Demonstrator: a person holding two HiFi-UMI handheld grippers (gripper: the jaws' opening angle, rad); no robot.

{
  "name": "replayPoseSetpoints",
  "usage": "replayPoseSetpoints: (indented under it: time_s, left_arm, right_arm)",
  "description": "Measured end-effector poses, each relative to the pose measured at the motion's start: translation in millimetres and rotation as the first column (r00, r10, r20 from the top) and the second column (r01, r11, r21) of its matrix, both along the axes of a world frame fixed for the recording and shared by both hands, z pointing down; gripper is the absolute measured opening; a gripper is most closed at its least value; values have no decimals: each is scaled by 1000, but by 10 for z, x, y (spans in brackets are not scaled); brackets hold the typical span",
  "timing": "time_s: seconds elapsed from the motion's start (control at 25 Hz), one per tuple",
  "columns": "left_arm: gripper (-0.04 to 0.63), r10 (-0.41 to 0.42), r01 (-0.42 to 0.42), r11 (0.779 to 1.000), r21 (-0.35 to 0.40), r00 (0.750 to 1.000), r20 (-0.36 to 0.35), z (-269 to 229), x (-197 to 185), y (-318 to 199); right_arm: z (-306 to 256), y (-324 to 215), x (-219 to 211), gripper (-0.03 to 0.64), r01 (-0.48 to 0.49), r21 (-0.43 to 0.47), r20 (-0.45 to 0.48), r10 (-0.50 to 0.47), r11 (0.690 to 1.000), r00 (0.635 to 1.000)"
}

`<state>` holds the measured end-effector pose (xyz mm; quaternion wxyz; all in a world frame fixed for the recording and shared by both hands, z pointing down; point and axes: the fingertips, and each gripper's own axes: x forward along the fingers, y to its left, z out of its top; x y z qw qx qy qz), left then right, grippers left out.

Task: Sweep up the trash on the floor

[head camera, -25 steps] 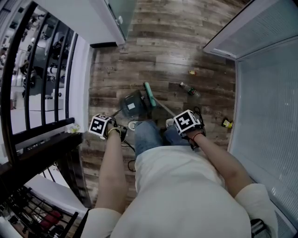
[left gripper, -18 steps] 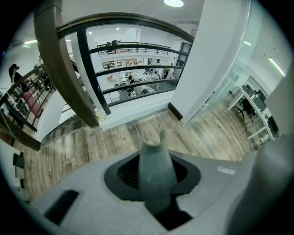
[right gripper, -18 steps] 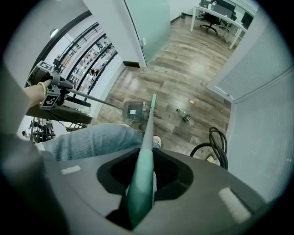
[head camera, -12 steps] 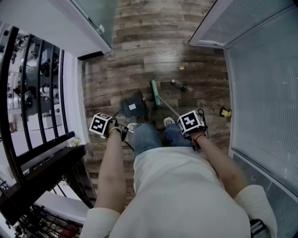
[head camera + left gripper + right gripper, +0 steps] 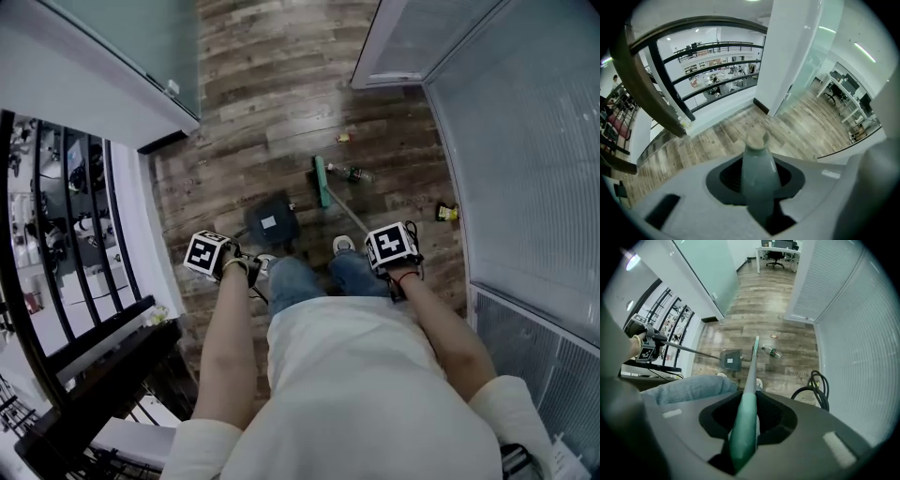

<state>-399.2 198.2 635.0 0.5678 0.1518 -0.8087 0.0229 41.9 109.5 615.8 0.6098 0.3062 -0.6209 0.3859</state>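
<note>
Right gripper [image 5: 743,427]: the jaws are closed tight on the green broom handle [image 5: 749,380], with nothing else between them.

Left gripper [image 5: 757,197]: the jaws are clamped on the pale dustpan handle [image 5: 758,168], whose end sticks up past them.

Broom: the handle's long axis runs from the right gripper forward and slightly left, down to the broom head [image 5: 322,181], which is set on the wooden floor [image 5: 262,94].

Dustpan [image 5: 272,218]: it is placed flat on the floor, just left of the broom head and a little nearer the person's feet. It is reached by its long handle from the left gripper.

Trash: a plastic bottle [image 5: 356,174] lies on its side just right of the broom head, its length roughly across the head. Whether the two touch cannot be made out from the head view. A small scrap [image 5: 344,138] lies farther out, beyond the head. A yellow piece [image 5: 446,213] lies well apart to the right, near the wall.

Deciding relation: the broom head stands between bottle and dustpan, so the bottle is on the side of the head away from the pan.

Nearer hand: the bottle is on the right gripper's side, and the broom is carried there.

Next move, as judged: the head would have to be lifted over the bottle, or carried round it, and then drawn leftward toward the pan.
</note>
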Motion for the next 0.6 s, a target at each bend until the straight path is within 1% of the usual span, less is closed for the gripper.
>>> replayPoseSetpoints:
  time_s: [0.28, 0.44, 0.6]
  left_arm:
    - [92, 59, -59, 998, 4, 998, -15, 3, 319, -331]
    - [92, 65, -64, 998, 9, 998, -26, -10, 554, -535]
    - [92, 69, -68, 998, 11, 997, -37, -10, 788, -721]
  right_arm:
    - [-83, -153, 325, 98, -63, 44, -14, 64, 997, 998]
    - [-119, -424, 583, 98, -98, 54, -17, 99, 994, 995]
    - [-145, -765, 852, 98, -106, 61, -29, 108, 992, 994]
